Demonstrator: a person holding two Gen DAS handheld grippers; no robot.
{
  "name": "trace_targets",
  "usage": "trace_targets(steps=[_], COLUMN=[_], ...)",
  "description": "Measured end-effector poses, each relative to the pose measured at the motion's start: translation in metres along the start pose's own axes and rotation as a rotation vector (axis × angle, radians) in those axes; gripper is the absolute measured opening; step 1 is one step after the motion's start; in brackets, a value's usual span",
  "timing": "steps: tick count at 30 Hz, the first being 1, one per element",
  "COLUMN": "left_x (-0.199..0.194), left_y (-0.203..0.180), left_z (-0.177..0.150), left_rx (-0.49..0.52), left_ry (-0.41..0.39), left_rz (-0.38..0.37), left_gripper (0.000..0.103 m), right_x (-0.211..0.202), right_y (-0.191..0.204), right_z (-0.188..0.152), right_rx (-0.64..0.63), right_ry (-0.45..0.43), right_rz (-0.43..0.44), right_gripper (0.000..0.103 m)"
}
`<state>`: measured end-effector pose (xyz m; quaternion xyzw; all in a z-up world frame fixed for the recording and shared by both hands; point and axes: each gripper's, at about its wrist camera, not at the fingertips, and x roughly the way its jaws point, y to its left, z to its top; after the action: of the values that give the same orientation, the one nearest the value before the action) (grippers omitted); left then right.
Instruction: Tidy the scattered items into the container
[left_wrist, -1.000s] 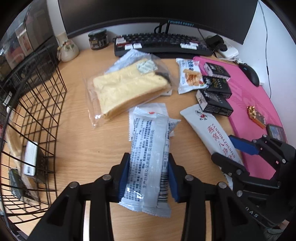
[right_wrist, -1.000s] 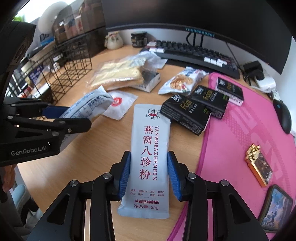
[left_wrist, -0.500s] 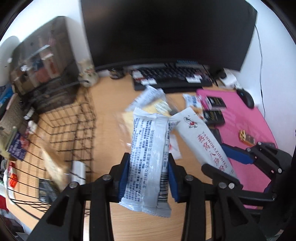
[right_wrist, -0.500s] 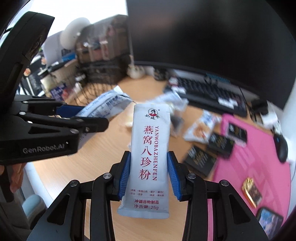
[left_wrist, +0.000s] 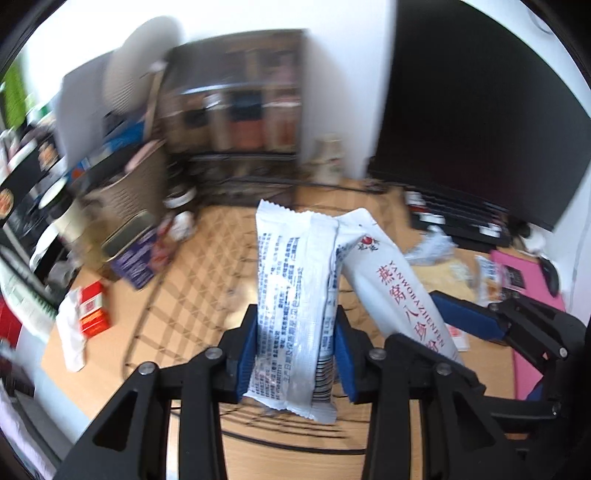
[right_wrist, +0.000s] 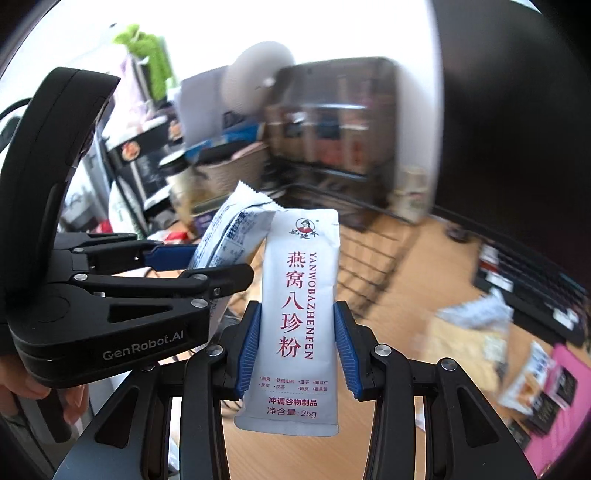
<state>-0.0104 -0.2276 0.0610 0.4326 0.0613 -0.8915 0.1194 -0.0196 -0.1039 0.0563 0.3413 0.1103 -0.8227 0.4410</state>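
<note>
We carry a grey-printed snack packet (left_wrist: 295, 310) clamped in the left hand-held gripper (left_wrist: 297, 354) and a white sachet with red lettering (right_wrist: 297, 317) clamped in the right hand-held gripper (right_wrist: 297, 354), both above the black wire basket (left_wrist: 207, 258) on the table (left_wrist: 258, 458). The packets' upper ends lie close together. Storage boxes (left_wrist: 236, 110) crowd the basket's far edge; a monitor (left_wrist: 480, 110) and keyboard (left_wrist: 465, 218) bound the right.

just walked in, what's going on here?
A person is tidying snacks off a desk with a handheld gripper in each hand. The left gripper is shut on a white packet with small black print; the right gripper is shut on a white sachet with red lettering. Both are held in the air side by side over the black wire basket. Neither is released yet, and more packets lie near the keyboard.
</note>
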Motion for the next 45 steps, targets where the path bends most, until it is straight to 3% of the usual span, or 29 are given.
trace_targets(steps=[5, 13, 15, 16, 17, 20, 25, 34, 45], left_x=[0.012, 0.029, 0.032, 0.033, 0.032, 0.028, 0.024, 0.021, 0.034], left_y=[0.039, 0.060, 0.062, 0.062, 0.063, 0.064, 0.057, 0.013, -0.101], left_z=[-0.010, -0.018, -0.018, -0.018, -0.018, -0.018, -0.017, -0.017, -0.024], left_rx=[-0.052, -0.090, -0.096, -0.095, -0.095, -0.099, -0.090, -0.025, 0.126], left_ry=[0.032, 0.056, 0.065, 0.066, 0.057, 0.045, 0.038, 0.039, 0.061], left_rz=[0.038, 0.021, 0.025, 0.024, 0.025, 0.022, 0.018, -0.030, -0.140], left_gripper=[0.042, 0.042, 0.053, 0.063, 0.065, 0.066, 0.066, 0.066, 0.066], right_x=[0.033, 0.060, 0.063, 0.063, 0.063, 0.063, 0.056, 0.026, -0.037], right_y=[0.029, 0.039, 0.039, 0.039, 0.039, 0.036, 0.031, -0.001, -0.092], right_z=[0.009, 0.011, 0.012, 0.012, 0.013, 0.014, 0.012, -0.008, -0.070], right_rx=[-0.038, -0.046, -0.050, -0.053, -0.053, -0.040, -0.029, 0.017, 0.159], right_ry=[0.045, 0.090, 0.096, 0.098, 0.098, 0.090, 0.080, 0.067, 0.073], right_rz=[0.024, 0.008, -0.016, -0.029, -0.044, -0.046, -0.043, -0.081, -0.225], right_gripper=[0.040, 0.042, 0.046, 0.051, 0.054, 0.060, 0.060, 0.060, 0.060])
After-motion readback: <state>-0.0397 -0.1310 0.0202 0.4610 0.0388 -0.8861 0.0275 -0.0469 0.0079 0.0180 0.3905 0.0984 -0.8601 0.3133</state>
